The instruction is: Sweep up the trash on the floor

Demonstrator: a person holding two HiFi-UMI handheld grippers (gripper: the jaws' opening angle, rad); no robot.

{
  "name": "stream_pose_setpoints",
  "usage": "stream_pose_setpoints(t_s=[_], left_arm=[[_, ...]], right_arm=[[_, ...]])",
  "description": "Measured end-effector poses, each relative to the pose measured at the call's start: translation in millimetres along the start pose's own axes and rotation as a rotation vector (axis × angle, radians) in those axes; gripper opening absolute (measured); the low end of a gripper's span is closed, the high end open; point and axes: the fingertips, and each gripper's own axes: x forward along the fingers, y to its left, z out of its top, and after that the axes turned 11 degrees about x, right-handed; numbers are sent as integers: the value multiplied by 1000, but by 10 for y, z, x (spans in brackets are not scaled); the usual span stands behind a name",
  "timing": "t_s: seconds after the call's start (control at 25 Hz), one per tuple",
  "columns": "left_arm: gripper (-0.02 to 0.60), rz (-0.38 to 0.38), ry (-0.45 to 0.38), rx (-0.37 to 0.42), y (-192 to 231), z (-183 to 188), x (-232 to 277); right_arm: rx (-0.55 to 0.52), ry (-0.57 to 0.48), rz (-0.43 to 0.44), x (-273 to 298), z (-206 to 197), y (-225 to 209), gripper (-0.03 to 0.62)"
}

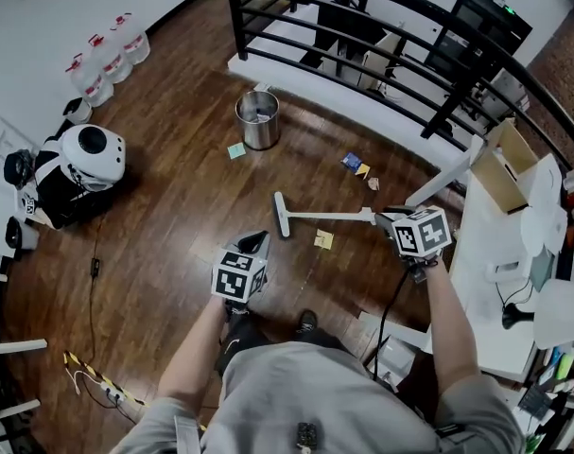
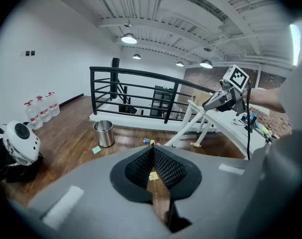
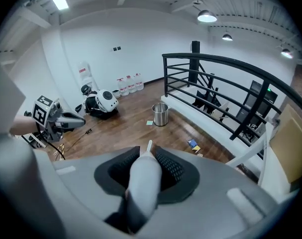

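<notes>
**Right gripper clamped on the broom, left gripper closed and empty**

Our right gripper [image 1: 386,218] has its jaws closed round the white handle of the broom [image 1: 329,217]. The handle runs out from those jaws and slants down to the wooden floor [image 1: 182,216]. The broom head [image 1: 281,214] sits down on the boards, just past the tips of our left gripper [image 1: 255,245]. That gripper's jaw tips meet with nothing between them, and we hold it well apart from the right one.

The nearest trash is a yellow note [image 1: 323,239]. It lies on the floor between our two grippers, just on our side of the handle, near the broom head but not touching it. On the far side of the handle from the right gripper lies a blue scrap [image 1: 352,161], with small yellow and tan bits just beside it.

Farther ahead of the left gripper stands a steel bin [image 1: 257,119], with a green note [image 1: 236,149] just beside its base. A black railing [image 1: 362,28] runs behind the bin.

Well off to the left gripper's left are a white helmet [image 1: 92,153] on dark gear and water jugs [image 1: 107,57] by the wall. To the right of the right gripper stands a white table [image 1: 485,253] with a cardboard box [image 1: 502,165].
</notes>
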Motion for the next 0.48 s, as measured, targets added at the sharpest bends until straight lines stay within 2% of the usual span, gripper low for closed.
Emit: stream_pose_setpoints(t_s=[0.16,0.48], left_arm=[[6,2,-12,-3,648,-94,-129],[6,-54,-9,8,1959,-276,-494]], right_arm=[[23,-23,-1,379,308,507,97],[80,-60,-70,1024,921,1601,97]])
